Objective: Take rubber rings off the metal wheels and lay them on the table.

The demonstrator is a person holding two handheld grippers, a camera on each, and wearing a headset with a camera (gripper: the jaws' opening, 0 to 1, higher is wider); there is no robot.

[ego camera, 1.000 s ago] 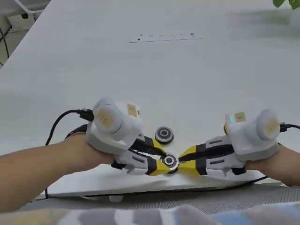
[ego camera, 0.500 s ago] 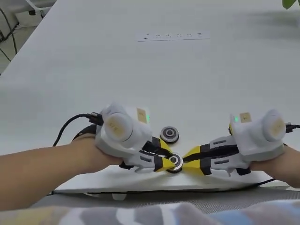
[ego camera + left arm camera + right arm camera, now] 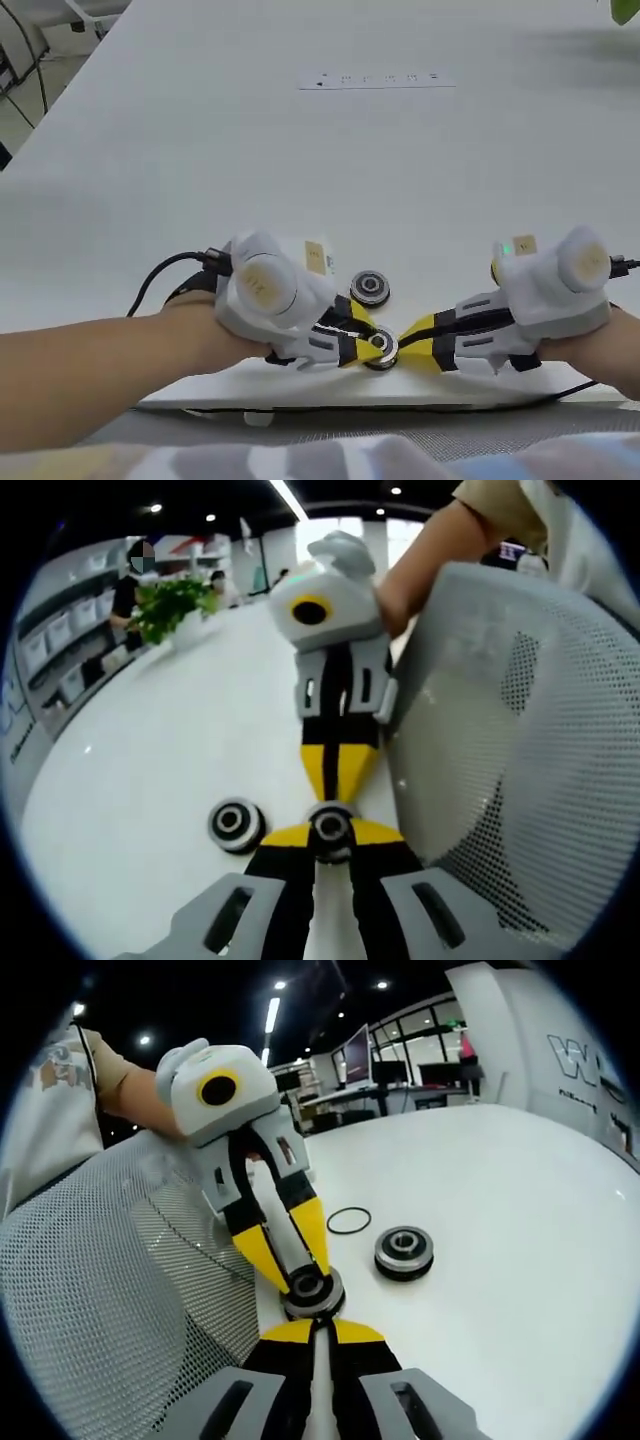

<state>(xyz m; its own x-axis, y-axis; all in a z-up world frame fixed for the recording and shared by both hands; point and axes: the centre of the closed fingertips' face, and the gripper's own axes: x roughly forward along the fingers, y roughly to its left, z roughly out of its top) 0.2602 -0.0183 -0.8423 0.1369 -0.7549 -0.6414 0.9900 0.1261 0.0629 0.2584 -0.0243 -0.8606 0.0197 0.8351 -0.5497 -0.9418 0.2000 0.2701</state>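
Rubber-rimmed metal wheel (image 3: 381, 348), small, silver at the hub and dark round the edge, sits at the very near edge of the white table (image 3: 300, 180), caught between my two grippers. Just off that edge, in both gripper views, I see the white mesh chair back (image 3: 100, 1290).

My left gripper (image 3: 358, 345) comes in from the left. Its yellow-tipped jaws stand a little apart and are closed onto the metal wheel, one tip on either side. My right gripper (image 3: 320, 1332) meets it nose to nose from the right. Its jaws are drawn almost together, with a thin slit between them and their tips against the wheel's rim. I cannot tell whether they are pinching the rubber there.

Just beyond the gripper tips a second wheel (image 3: 370, 287) of the same kind lies flat on the table, its dark rim in place. Near it, by the left gripper, a thin loose black rubber ring (image 3: 348, 1220) lies flat on the tabletop.

Well beyond, a pale printed strip (image 3: 376, 79) lies across the table, and a leafy green plant (image 3: 172, 605) stands at the far end.
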